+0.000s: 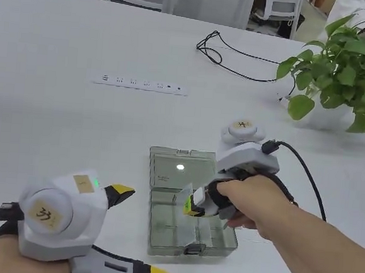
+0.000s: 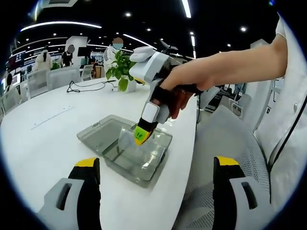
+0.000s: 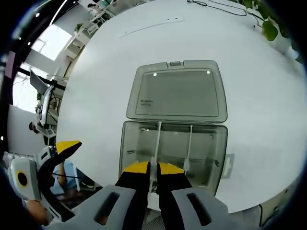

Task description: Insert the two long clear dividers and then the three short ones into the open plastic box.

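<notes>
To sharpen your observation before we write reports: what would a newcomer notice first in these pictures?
The open plastic box in the middle of the white table, with the right gripper shut on a clear divider over its base. Next, the left gripper, open at the near left, and the leafy green plant at the table's far right.

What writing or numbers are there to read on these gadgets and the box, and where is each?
"33", probably: round gold sticker on the back of the left tongs.
Gold sticker atop the right tongs: a mark, too blurred to read.
Green label near the right tongs' tips: too blurred.
Small print on the box lid: too small to read.
</notes>
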{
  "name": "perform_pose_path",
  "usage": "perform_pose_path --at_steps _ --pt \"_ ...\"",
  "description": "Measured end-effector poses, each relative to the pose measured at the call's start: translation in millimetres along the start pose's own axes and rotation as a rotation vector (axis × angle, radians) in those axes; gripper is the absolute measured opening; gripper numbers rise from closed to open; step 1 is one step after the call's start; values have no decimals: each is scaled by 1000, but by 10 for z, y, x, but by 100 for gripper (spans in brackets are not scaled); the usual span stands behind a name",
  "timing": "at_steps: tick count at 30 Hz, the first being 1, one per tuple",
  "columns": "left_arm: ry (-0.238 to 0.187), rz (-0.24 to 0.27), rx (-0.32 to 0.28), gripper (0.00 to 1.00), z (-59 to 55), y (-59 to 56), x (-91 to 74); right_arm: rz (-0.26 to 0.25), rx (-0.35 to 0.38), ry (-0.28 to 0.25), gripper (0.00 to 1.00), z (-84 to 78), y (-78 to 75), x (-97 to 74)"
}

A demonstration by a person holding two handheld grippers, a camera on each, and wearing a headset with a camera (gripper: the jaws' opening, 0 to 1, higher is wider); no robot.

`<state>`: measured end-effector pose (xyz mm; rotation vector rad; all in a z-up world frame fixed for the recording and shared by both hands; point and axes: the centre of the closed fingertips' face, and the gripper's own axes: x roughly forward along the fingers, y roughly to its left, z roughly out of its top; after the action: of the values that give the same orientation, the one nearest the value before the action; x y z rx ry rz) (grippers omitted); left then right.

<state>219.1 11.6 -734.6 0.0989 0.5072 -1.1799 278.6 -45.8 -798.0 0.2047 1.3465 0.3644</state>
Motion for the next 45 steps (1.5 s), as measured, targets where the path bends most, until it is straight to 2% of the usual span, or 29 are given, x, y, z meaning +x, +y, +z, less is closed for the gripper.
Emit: perform_pose_path --at_steps 18,28,45 --pt "11 -2 -4 100 -35 5 11 -12 -36 -4 7 20 -1 8" --pt "15 -3 -3 100 -52 2 11 -48 -123 4 7 45 35 18" --pt "17 7 -12 100 -79 55 9 -44 -141 14 7 34 44 79"
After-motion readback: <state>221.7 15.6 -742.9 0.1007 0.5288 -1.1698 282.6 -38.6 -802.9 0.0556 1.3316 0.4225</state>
